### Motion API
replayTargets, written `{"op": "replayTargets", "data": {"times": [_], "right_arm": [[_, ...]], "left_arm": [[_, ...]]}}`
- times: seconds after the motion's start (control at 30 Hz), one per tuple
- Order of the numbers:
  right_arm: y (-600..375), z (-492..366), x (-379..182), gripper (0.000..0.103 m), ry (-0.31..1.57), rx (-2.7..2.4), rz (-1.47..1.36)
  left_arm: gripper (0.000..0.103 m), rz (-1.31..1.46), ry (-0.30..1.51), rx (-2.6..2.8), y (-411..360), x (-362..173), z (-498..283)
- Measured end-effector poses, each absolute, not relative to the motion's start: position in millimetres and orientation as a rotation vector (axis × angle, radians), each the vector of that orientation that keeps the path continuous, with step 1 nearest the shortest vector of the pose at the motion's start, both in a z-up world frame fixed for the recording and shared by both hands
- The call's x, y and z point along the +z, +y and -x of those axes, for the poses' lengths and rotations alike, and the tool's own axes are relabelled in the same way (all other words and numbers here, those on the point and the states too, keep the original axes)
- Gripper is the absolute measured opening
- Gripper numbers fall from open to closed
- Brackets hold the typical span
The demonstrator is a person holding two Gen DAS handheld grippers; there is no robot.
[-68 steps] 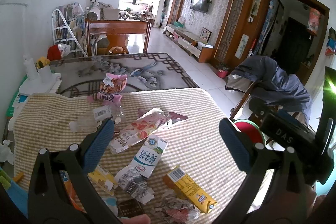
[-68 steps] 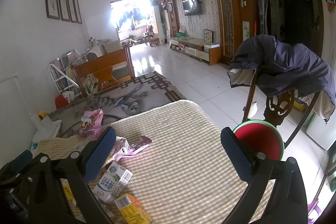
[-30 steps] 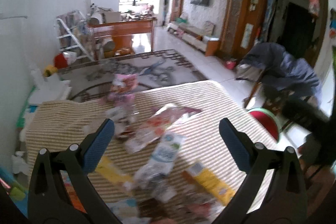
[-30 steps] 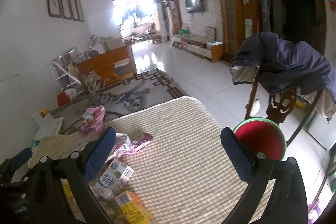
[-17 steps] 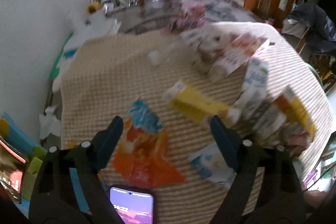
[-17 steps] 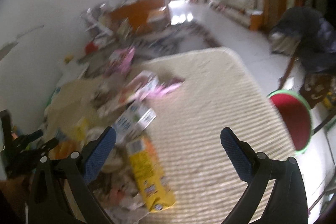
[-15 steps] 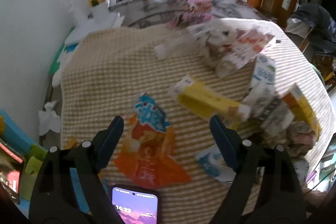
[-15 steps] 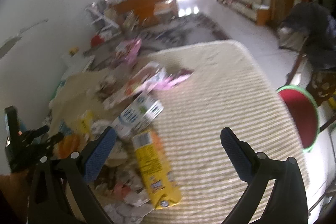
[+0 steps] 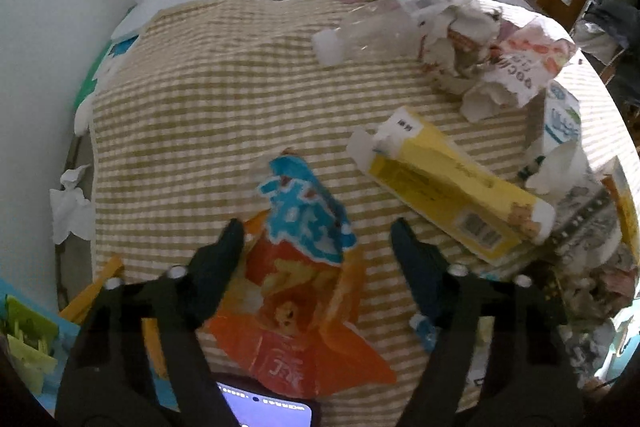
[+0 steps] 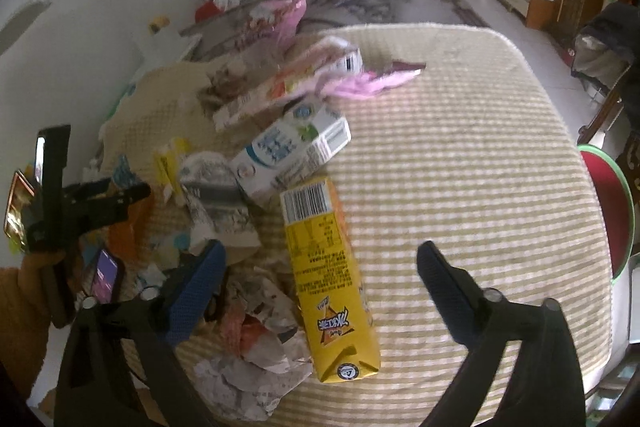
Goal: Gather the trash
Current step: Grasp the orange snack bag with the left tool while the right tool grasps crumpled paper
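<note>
Trash lies scattered on a checked tablecloth [image 9: 192, 99]. My left gripper [image 9: 316, 239] is open, its jaws on either side of an orange and blue snack bag [image 9: 300, 267]. A yellow carton [image 9: 448, 187] lies just right of it. My right gripper [image 10: 320, 259] is open above a yellow drink carton [image 10: 324, 275], with crumpled paper [image 10: 256, 355] at its left finger. A white and blue milk carton [image 10: 288, 151] lies beyond. The left gripper also shows in the right wrist view [image 10: 120, 195].
A phone [image 9: 264, 411] with a lit screen lies at the table's near edge. A clear plastic bottle [image 9: 360, 35], crumpled wrappers [image 9: 472, 39] and a pink bag [image 10: 276, 19] lie farther back. A red bin with a green rim [image 10: 608, 211] stands off the table's right side.
Both grippers tilted down from looking across the room and dropped close over the trash. The left one swung left onto the orange snack bag; the right one came over the yellow drink carton.
</note>
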State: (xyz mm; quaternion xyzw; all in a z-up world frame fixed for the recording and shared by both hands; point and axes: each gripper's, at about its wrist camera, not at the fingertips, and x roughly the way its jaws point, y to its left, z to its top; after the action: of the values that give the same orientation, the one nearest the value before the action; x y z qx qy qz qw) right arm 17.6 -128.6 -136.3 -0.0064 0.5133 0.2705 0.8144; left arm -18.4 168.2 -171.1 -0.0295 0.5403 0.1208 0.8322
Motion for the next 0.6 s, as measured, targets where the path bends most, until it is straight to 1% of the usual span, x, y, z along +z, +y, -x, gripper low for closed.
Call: {"op": "replayTargets", "data": {"times": [0.03,0.1,0.27,0.3,0.33,0.4,0.47,0.57,0.6], "right_arm": [[-129,-19,-140,0.083,1.112,0.571,0.011],[-129,-22,-147,0.073,1.137,0.567,0.004],[-119,-29,-164,0.067,1.193,0.542,0.080],[-118,-30,-167,0.061,1.200,0.536,0.089],[-119,-31,-170,0.058,1.207,0.525,0.093],[-122,-35,-174,0.042,1.210,0.512,0.079],[-126,-42,-173,0.036,1.185,0.468,0.091],[-134,-51,-168,0.036,1.154,0.437,0.073],[-136,-52,-164,0.038,1.150,0.446,0.055]], "left_arm": [[0.054,0.062,1.144,0.276,171,-171,18],[0.051,0.101,1.138,0.278,177,-169,19],[0.049,0.158,1.083,0.268,176,-152,23],[0.049,0.160,1.062,0.255,173,-145,24],[0.049,0.160,1.046,0.243,170,-139,25],[0.049,0.160,1.014,0.221,163,-129,26],[0.049,0.168,0.992,0.198,156,-121,26],[0.049,0.179,0.969,0.165,147,-111,25],[0.049,0.181,0.962,0.149,144,-107,25]]}}
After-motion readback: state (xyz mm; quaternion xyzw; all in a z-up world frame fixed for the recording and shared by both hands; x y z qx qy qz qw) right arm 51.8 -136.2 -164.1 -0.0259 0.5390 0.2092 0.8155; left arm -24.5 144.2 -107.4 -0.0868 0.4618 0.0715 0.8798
